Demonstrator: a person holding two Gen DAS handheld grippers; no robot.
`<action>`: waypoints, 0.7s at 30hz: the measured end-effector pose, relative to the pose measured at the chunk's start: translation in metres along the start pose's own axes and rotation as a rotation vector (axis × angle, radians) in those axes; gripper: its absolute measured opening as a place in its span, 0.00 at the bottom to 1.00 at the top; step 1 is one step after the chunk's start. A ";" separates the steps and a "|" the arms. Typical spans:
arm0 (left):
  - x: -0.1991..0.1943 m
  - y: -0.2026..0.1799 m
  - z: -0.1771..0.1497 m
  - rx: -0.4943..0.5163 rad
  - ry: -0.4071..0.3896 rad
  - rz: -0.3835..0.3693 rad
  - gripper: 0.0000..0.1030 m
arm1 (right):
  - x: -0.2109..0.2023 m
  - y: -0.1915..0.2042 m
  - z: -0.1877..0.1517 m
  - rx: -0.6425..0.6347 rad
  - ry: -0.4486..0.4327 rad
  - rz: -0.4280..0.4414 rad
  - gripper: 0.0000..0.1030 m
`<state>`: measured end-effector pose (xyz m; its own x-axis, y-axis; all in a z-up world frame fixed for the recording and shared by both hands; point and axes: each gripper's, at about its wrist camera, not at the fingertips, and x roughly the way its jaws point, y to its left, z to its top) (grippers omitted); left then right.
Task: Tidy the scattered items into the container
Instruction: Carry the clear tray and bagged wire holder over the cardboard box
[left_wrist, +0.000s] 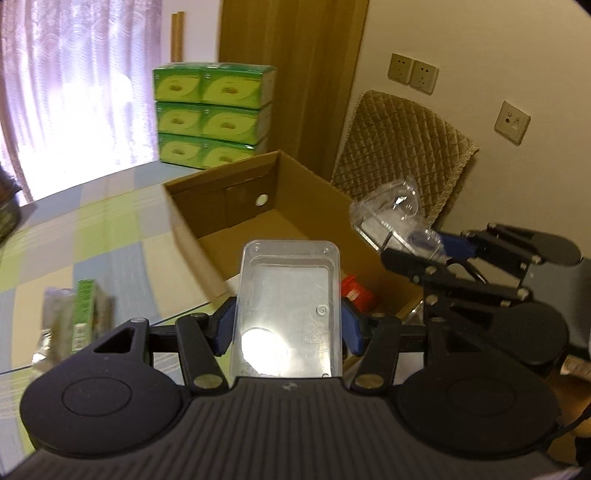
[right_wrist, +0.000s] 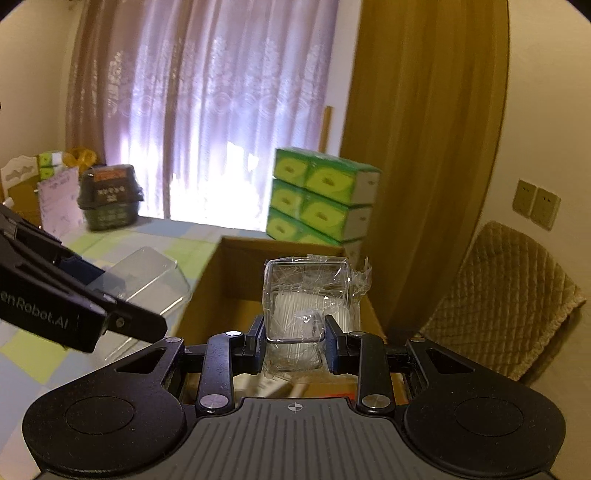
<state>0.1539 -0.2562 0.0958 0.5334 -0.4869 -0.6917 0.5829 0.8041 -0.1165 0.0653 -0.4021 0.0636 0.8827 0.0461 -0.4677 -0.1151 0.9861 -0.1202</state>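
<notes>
Over the box: both grippers up w/ loads
L gripper (left_wrist: 288, 328): blue pads pinching clear plastic tray (left_wrist: 288, 306) by its long sides, tray above near end of cardboard box (left_wrist: 229, 206)
R gripper (right_wrist: 294, 339): pinching clear tub (right_wrist: 306, 295) wrapped in crinkled film, white contents, above box's right side
Box: open top, on checked mat (left_wrist: 92, 229); red item (left_wrist: 356, 295) inside
Still on mat: green packet (left_wrist: 83, 314), left of box
Behind box: stacked green tissue packs (left_wrist: 212, 114); quilted chair (left_wrist: 399, 147) to right
</notes>
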 end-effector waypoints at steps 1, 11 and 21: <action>0.005 -0.003 0.002 0.000 0.002 -0.004 0.51 | 0.002 -0.004 -0.002 0.002 0.006 -0.002 0.33; 0.049 -0.014 0.009 -0.015 0.044 -0.026 0.51 | 0.021 -0.031 -0.018 0.021 0.039 -0.011 0.33; 0.066 -0.014 0.004 -0.021 0.068 -0.022 0.51 | 0.034 -0.038 -0.027 0.020 0.059 -0.004 0.33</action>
<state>0.1835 -0.3012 0.0542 0.4773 -0.4803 -0.7359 0.5805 0.8010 -0.1464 0.0871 -0.4427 0.0284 0.8545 0.0329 -0.5185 -0.1020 0.9892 -0.1053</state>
